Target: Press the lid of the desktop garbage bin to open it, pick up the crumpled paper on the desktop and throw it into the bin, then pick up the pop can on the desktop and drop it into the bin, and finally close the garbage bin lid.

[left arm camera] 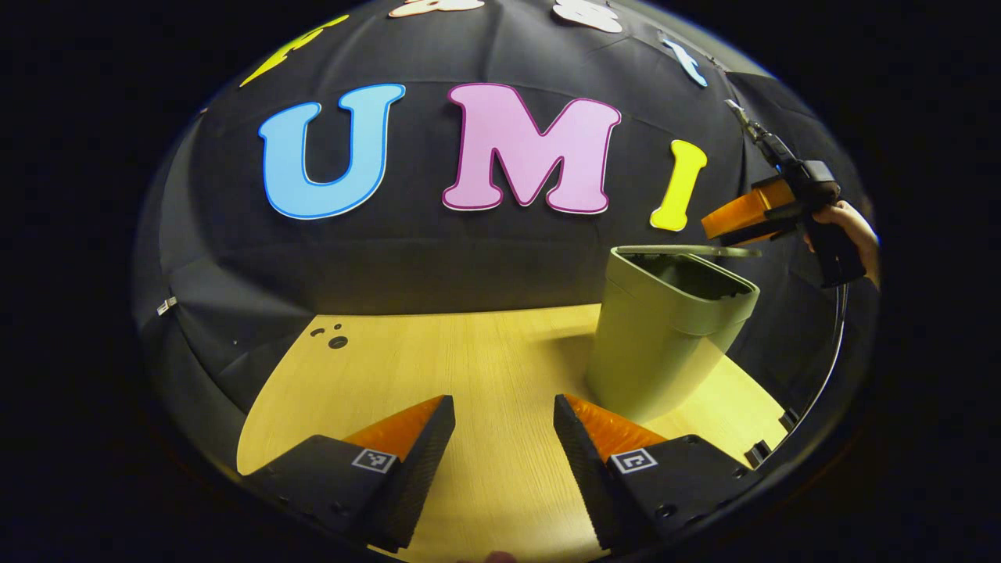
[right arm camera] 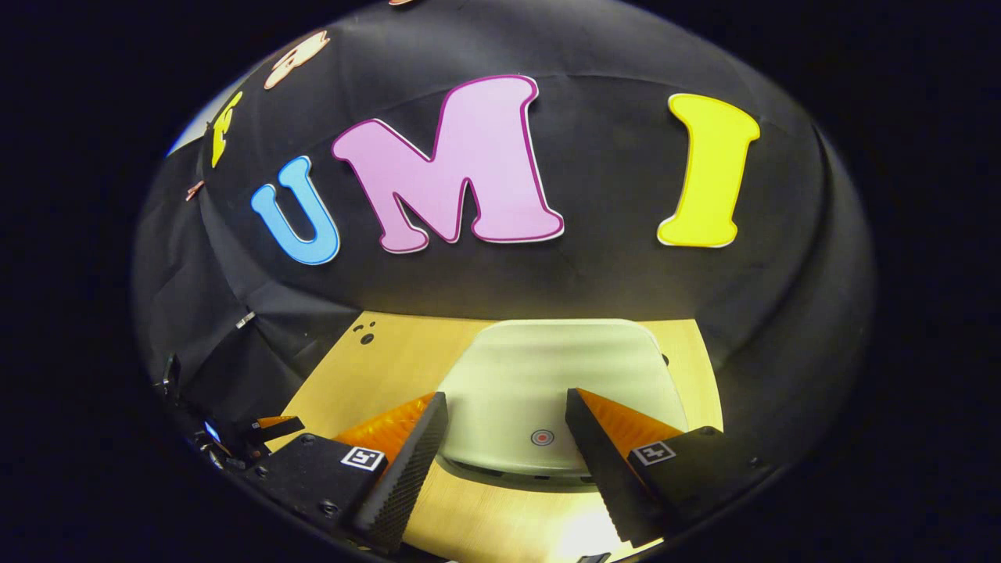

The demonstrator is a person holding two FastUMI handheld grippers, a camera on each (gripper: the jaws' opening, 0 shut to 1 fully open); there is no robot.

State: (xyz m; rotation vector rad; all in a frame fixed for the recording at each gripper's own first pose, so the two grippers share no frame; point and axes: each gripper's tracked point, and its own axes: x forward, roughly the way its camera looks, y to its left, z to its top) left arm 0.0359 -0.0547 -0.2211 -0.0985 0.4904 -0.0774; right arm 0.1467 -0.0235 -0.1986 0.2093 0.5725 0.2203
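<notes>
Right gripper (right arm camera: 504, 438), fingers apart and empty, hovers above the bin (left arm camera: 665, 328), its lid (right arm camera: 547, 391) ajar; left gripper (left arm camera: 500, 438) waits open nearby. Closing looks next: press the lid down.

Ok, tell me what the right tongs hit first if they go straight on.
The lid of the bin. It lies just ahead between the open right tongs, so they would likely land on it near its red dot. How much gap is left is hard to judge.
</notes>
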